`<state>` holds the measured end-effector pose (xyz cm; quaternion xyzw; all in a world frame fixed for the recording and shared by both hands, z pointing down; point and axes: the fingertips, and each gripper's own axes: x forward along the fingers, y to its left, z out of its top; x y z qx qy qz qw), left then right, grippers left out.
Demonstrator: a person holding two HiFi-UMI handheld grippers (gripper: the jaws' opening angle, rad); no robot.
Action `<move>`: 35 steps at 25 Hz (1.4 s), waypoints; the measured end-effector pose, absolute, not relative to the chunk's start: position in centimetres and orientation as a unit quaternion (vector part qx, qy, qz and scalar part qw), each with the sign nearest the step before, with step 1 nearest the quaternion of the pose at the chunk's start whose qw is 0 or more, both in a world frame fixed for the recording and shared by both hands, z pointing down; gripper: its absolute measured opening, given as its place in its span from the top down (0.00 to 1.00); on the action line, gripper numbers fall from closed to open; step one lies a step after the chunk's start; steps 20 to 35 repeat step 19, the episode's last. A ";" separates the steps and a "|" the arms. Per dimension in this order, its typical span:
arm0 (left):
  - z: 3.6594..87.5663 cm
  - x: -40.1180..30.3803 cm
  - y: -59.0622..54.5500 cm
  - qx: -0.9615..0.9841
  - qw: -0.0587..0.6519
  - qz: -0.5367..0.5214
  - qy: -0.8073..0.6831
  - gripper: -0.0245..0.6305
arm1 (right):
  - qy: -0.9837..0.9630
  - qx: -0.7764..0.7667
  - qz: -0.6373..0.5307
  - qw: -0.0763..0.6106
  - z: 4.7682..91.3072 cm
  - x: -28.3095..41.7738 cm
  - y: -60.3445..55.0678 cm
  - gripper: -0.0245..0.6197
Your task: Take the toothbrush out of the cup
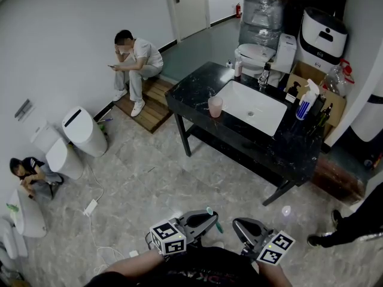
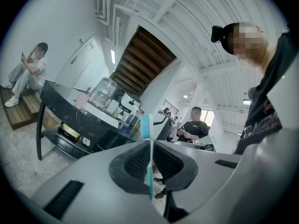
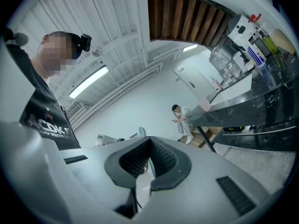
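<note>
A teal toothbrush (image 1: 218, 225) is clamped between the jaws of my left gripper (image 1: 206, 219), low in the head view and well away from the table. In the left gripper view the toothbrush (image 2: 145, 126) stands upright, its bristle head above the left gripper (image 2: 149, 148). The pink cup (image 1: 215, 106) stands on the black counter (image 1: 197, 91) left of the white sink (image 1: 251, 107); it also shows as the cup (image 2: 81, 100) and the cup (image 3: 204, 105). My right gripper (image 1: 244, 226) is beside the left one. The right gripper (image 3: 149, 148) is shut with nothing in it.
A spray bottle (image 1: 305, 103) and small bottles stand at the counter's right and back. A person sits on wooden steps (image 1: 149, 103); another crouches by white toilets (image 1: 81, 130). A cable (image 1: 90, 207) lies on the tiled floor. Someone's shoe (image 1: 335, 220) is at the right.
</note>
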<state>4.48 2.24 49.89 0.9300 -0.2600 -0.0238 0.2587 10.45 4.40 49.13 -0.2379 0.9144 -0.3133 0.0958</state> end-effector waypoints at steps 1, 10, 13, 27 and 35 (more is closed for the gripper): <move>49.9 4.6 2.3 0.930 0.258 -0.024 -0.259 0.93 | 0.914 -0.239 -0.313 0.096 49.1 10.5 4.4 0.94; 50.2 4.9 2.2 0.931 0.263 -0.022 -0.254 0.93 | 0.912 -0.245 -0.315 0.098 49.3 10.9 4.4 0.95; 50.2 5.0 2.1 0.930 0.264 -0.022 -0.253 0.93 | 0.911 -0.245 -0.315 0.099 49.3 10.9 4.3 0.95; 50.4 5.2 1.9 0.929 0.269 -0.021 -0.253 0.93 | 0.911 -0.245 -0.316 0.098 49.4 11.1 4.1 0.95; 50.4 5.2 1.9 0.929 0.269 -0.021 -0.253 0.93 | 0.911 -0.245 -0.316 0.098 49.4 11.1 4.1 0.95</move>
